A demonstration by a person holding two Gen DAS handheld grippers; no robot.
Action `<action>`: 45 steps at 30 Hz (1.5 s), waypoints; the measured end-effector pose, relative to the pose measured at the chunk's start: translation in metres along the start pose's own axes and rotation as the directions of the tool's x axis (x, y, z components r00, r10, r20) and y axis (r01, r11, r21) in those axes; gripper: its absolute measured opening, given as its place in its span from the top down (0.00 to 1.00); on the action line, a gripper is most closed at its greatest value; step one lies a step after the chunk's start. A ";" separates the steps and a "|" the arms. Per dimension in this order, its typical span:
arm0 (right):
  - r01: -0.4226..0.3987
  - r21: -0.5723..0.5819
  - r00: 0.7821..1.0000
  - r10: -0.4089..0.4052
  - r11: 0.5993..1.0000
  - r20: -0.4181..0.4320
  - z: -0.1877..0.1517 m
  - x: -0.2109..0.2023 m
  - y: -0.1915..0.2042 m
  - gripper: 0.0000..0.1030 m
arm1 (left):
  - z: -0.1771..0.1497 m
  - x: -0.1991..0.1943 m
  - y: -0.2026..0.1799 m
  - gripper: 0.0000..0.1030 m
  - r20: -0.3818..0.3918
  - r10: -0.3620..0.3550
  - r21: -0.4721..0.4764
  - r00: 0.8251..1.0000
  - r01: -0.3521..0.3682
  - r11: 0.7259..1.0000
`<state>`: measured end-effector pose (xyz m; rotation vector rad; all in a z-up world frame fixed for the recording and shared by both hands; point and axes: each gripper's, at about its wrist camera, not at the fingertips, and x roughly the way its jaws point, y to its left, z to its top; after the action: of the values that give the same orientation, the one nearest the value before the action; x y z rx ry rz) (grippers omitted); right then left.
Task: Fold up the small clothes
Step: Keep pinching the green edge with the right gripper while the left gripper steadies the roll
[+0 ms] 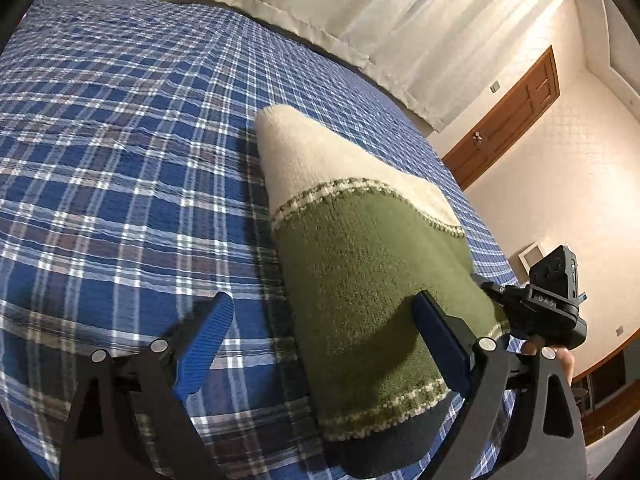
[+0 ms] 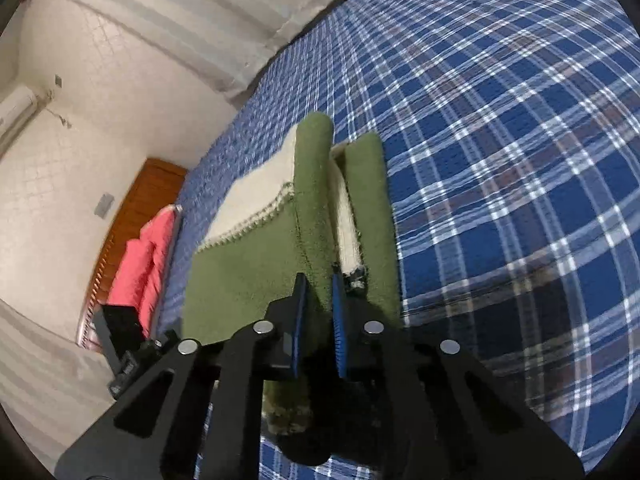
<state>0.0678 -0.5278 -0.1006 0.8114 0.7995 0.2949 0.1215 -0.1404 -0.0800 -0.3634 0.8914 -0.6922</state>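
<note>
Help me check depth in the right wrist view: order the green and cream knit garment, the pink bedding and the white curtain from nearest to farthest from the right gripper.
1. Green and cream knit garment: clamped in the right gripper.
2. Pink bedding: left, beside the wooden headboard.
3. White curtain: top, beyond the plaid bedspread.

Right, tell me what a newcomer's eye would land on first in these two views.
First the green and cream knitted garment, partly lifted off the blue plaid bedspread that fills most of both views. The right gripper is shut on a fold of its green part, while the left gripper stands open beside it, one finger against the knit. A pink bundle lies at the bed's far edge, by the wooden door.
</note>
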 end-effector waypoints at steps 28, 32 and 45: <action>-0.041 0.053 0.999 0.040 0.998 0.023 -0.006 -0.009 -0.021 0.93 | -0.002 0.012 -0.003 0.12 -0.042 -0.020 0.012 0.999 0.021 1.000; -0.041 0.056 0.999 0.040 0.998 0.022 -0.006 -0.010 -0.020 0.93 | -0.003 0.011 -0.002 0.12 -0.043 -0.024 0.010 0.999 0.025 1.000; -0.060 0.064 0.998 0.058 0.996 0.040 -0.003 -0.013 -0.014 0.80 | 0.003 0.002 -0.006 0.12 -0.043 -0.019 0.024 0.999 0.020 1.000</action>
<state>0.0560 -0.5425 -0.1056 0.9002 0.7535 0.3066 0.1227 -0.1461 -0.0765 -0.3367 0.9202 -0.7306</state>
